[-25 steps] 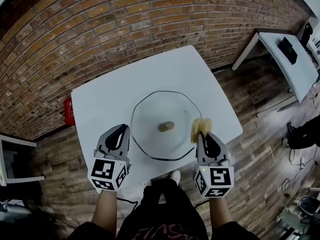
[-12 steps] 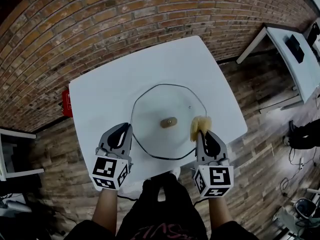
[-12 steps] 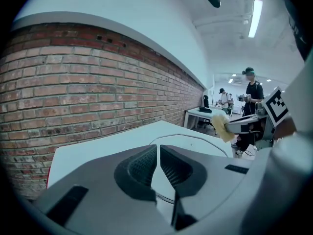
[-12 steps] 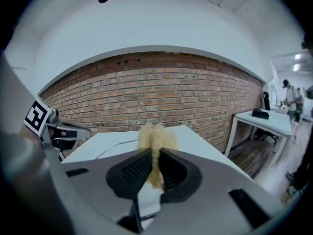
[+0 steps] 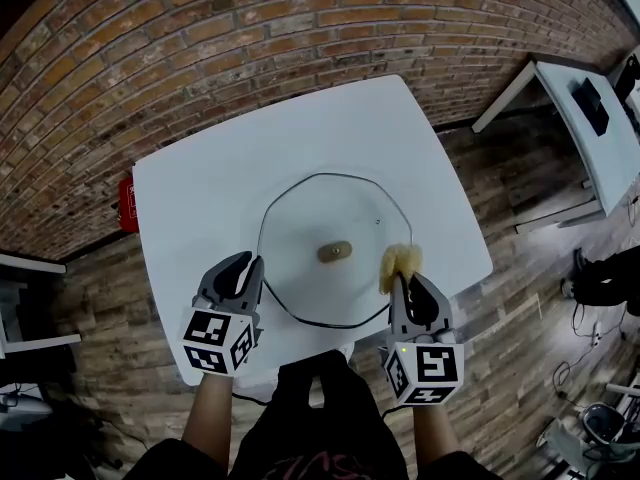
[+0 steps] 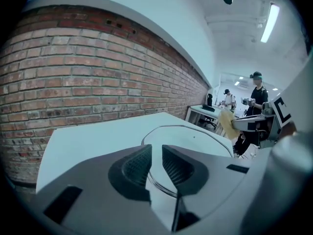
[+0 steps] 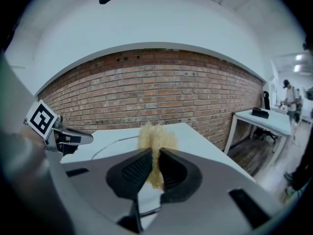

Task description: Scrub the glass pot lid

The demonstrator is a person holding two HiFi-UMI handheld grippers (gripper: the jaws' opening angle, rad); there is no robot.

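The glass pot lid lies flat on the white table, its brown knob in the middle. My left gripper hovers at the lid's near left rim. Its jaws have just parted to a thin slit with nothing between them, and in the left gripper view the lid's rim shows beyond them. My right gripper is shut on a yellow sponge at the lid's near right rim. The sponge sticks up above the pads in the right gripper view.
A brick wall runs behind the table. A second white table stands at the right on the wooden floor. A red object sits on the floor by the table's left edge. People stand far off.
Both grippers have sunk toward the table, the left one more. The sponge stays in the right gripper, now closer to the lid's right rim.
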